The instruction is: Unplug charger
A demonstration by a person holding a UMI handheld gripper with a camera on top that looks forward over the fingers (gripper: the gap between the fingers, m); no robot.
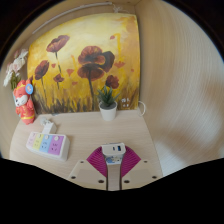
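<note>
A small white charger (113,151) with blue USB ports sits between my gripper's (113,155) pink pads, at the fingertips. Both pads (98,160) press on its sides, so the gripper is shut on it. It is held over the beige table (80,130), well short of the wall. A wall socket (126,102) shows on the wall beyond, right of a potted plant, with a thin white cable (141,106) curving off beside it. I cannot see the charger's prongs.
A small green plant in a white pot (107,104) stands at the back of the table under a poppy painting (85,65). An orange toy figure (24,103), a white object (45,125) and a pastel-coloured box (48,146) lie at the left.
</note>
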